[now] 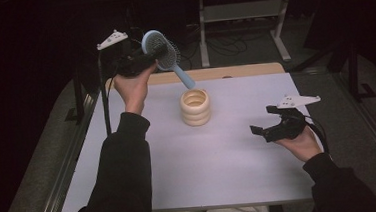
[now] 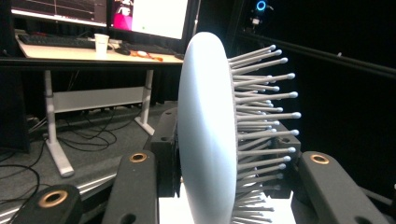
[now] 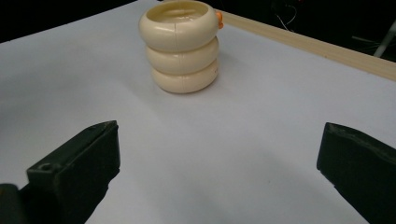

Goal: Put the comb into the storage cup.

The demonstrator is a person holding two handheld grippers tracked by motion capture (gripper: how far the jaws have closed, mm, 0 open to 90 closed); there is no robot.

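A light blue hairbrush (image 1: 164,52) is raised above the table's far left, with my left gripper (image 1: 153,54) shut on its head. The handle slants down and right, its tip just over the mouth of a cream holder (image 1: 195,107) made of three stacked rings. In the left gripper view the brush head (image 2: 208,140) stands edge-on between the jaws of my left gripper (image 2: 224,156), bristles (image 2: 266,116) pointing right. My right gripper (image 1: 263,122) hovers open low over the table's right side, nothing between its jaws. In the right gripper view the right gripper (image 3: 219,163) faces the holder (image 3: 180,46).
The white table (image 1: 220,164) has a wooden strip (image 1: 233,71) along its far edge. A small orange bit (image 3: 218,18) shows behind the holder's rim. Beyond the table stands a desk frame (image 1: 239,12); another desk carries monitors, a keyboard and a paper cup (image 2: 101,43).
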